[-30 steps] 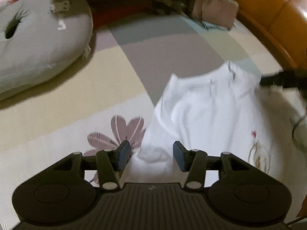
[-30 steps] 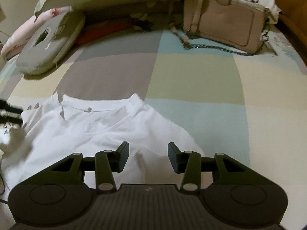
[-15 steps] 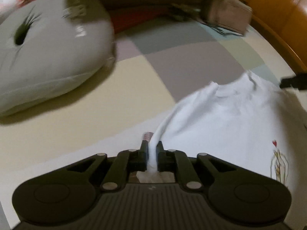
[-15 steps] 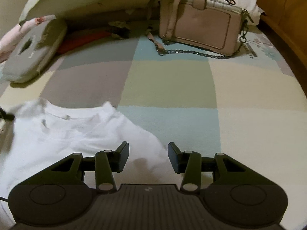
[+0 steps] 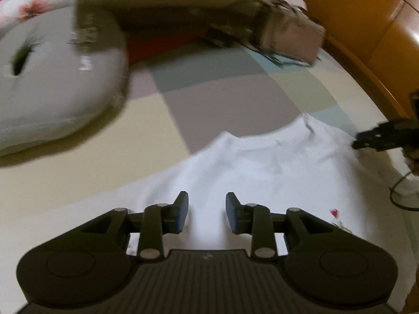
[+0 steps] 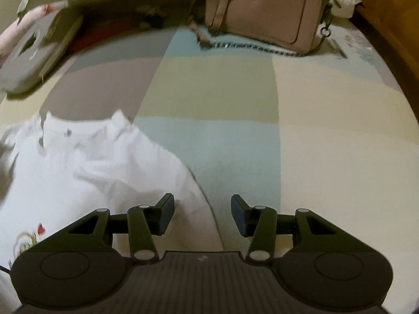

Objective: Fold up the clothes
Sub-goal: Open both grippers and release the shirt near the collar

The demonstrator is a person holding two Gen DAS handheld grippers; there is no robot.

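Left gripper (image 5: pixel 207 213) released, jaws just reopened, hanging over shirt (image 5: pixel 262 172) with cloth below the pads, not pinched (likely a sleeve tuck let go). Right gripper (image 6: pixel 202 214) also unclenched, straddling the shirt's right edge, probably lining up to pinch. Shirt flat on bedspread (image 6: pixel 327 130), collar away from both.

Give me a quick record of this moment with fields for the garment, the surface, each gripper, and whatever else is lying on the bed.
garment: white t-shirt, spread flat, small print near its hem
surface: patchwork bedsheet
left gripper: fingers apart after just opening, over the shirt, nothing pinched
right gripper: open, straddling the shirt's edge
other items: pink handbag with chain strap, grey pillow
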